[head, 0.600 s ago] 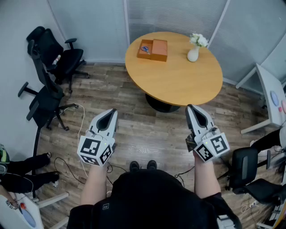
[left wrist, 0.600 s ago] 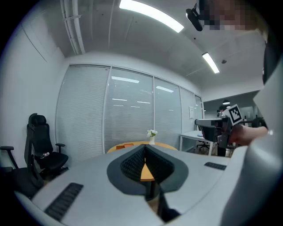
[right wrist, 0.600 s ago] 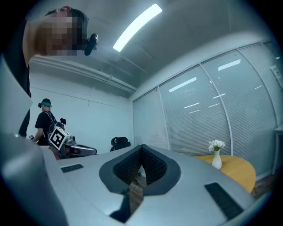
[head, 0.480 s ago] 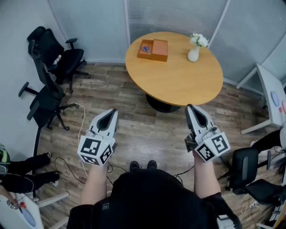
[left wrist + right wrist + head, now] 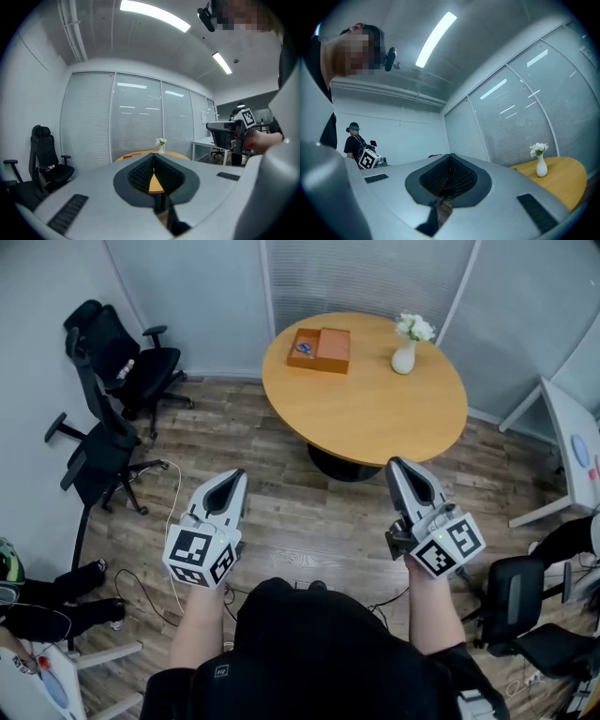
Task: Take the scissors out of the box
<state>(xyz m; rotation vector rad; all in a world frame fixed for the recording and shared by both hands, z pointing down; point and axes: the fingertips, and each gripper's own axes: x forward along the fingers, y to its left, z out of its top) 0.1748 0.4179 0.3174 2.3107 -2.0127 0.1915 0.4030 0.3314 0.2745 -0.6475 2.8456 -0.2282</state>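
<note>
An open orange box (image 5: 320, 348) lies on the far left part of the round wooden table (image 5: 375, 404), with blue-handled scissors (image 5: 304, 346) in its left half. Both grippers hang in the air over the wood floor, well short of the table. My left gripper (image 5: 232, 479) is shut with nothing in it and points toward the table (image 5: 140, 155). My right gripper (image 5: 404, 465) is shut and empty too. In the right gripper view the jaws (image 5: 450, 155) meet at the tip, with the table (image 5: 565, 180) off to the right.
A white vase of flowers (image 5: 407, 345) stands on the table's far right. Black office chairs (image 5: 117, 352) sit at the left, another chair (image 5: 516, 601) at the right. A white desk (image 5: 572, 451) is at the right edge. Another person (image 5: 356, 143) stands far behind.
The view has shifted slightly, so the table sits a little lower in the head view. Both grippers stay shut and hold their places.
</note>
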